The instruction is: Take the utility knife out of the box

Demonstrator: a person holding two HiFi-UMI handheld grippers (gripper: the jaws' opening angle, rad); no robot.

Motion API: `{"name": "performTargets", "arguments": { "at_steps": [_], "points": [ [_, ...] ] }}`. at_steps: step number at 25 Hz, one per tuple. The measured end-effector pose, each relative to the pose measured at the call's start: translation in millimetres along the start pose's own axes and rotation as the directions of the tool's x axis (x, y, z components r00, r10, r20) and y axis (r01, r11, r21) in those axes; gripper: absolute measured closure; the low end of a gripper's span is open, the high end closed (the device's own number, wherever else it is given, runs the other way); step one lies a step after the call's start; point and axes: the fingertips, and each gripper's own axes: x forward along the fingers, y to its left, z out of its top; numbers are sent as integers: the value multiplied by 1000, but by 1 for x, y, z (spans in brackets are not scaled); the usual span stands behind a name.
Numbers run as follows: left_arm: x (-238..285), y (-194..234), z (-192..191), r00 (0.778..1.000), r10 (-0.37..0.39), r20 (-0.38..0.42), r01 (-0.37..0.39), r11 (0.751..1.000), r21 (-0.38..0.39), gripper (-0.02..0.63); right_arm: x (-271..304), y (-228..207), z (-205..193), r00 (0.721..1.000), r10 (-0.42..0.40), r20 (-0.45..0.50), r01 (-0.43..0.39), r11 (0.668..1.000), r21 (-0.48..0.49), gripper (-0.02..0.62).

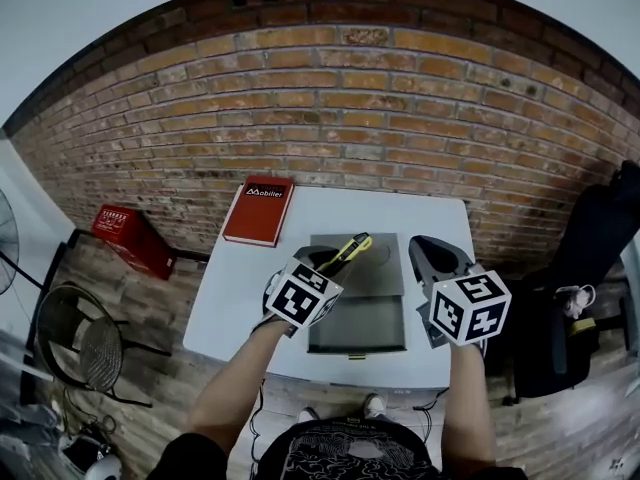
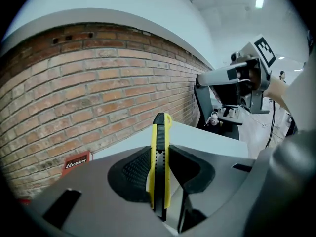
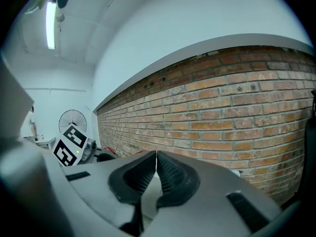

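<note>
The yellow and black utility knife (image 1: pixel 350 251) is lifted above the open grey box (image 1: pixel 357 323) on the white table (image 1: pixel 240 298). My left gripper (image 1: pixel 335 263) is shut on it. In the left gripper view the knife (image 2: pixel 160 162) stands upright between the two black pads (image 2: pixel 136 169), its tip pointing away. My right gripper (image 1: pixel 432 255) hovers to the right of the box, over the table's right side. In the right gripper view its jaws (image 3: pixel 156 168) are shut with nothing between them.
A red book (image 1: pixel 259 209) lies at the table's far left corner. A brick wall (image 1: pixel 330 118) stands behind the table. On the floor are a red crate (image 1: pixel 130 238) at left, a wire chair (image 1: pixel 85 343), and a dark chair (image 1: pixel 580 298) at right.
</note>
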Motion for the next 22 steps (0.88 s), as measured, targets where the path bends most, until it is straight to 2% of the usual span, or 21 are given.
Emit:
{"name": "performTargets", "arguments": {
  "at_steps": [5,11,15,19,22],
  "points": [
    [-25,32,19,992,93,89,-88,995,-54,477,1,0,11,1000,4,20,-4,1000,-15,574],
    [-62,59,36,960,202,191,-171,970,-171,477,2,1,17,999,0,34,1,1000,-23,574],
    [-86,71,36,930,286,232,-232,944,-236,477,1,4,21,999,3,43,-2,1000,-28,574],
    [-112,87,43,884,381,270,-310,911,-270,477,-3,4,28,998,-1,62,2,1000,-27,574],
    [-129,95,47,855,426,296,-341,892,-297,477,-6,3,33,996,-21,85,24,999,-43,575]
  ]
}}
